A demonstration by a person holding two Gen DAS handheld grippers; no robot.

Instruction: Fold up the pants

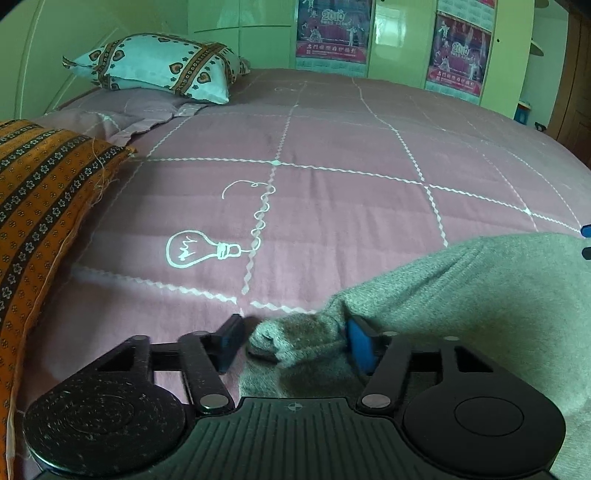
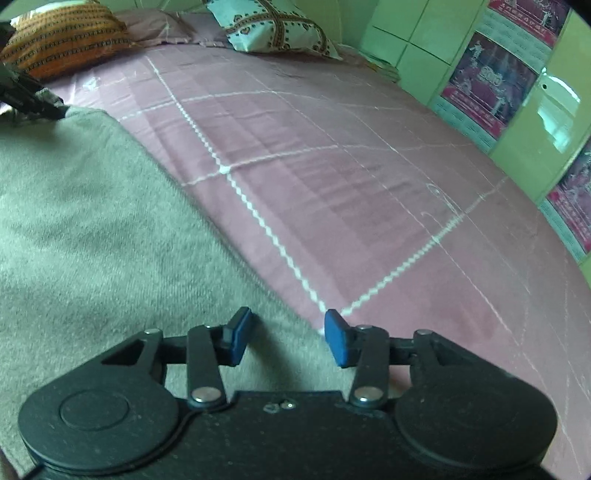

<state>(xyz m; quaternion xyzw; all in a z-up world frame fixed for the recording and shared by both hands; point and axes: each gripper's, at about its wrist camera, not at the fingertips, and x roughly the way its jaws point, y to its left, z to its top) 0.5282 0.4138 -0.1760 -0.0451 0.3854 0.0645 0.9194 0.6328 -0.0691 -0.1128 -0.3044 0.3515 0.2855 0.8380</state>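
Grey pants (image 1: 480, 288) lie on a pink bedspread (image 1: 332, 206) and fill the lower right of the left wrist view. A bunched corner of the cloth sits between the pads of my left gripper (image 1: 295, 343); the jaws stand apart, the right pad touches the fabric and the left pad is just clear of it. In the right wrist view the pants (image 2: 92, 221) cover the left half. My right gripper (image 2: 290, 339) hovers open over their edge with nothing pinched. The left gripper (image 2: 37, 103) shows dark at the pants' far corner.
An orange patterned pillow (image 1: 44, 206) lies at the left, and a white heart-print pillow (image 1: 159, 66) at the head of the bed. Green cupboards with posters (image 1: 332, 33) stand behind the bed. The bedspread (image 2: 369, 184) stretches to the right of the pants.
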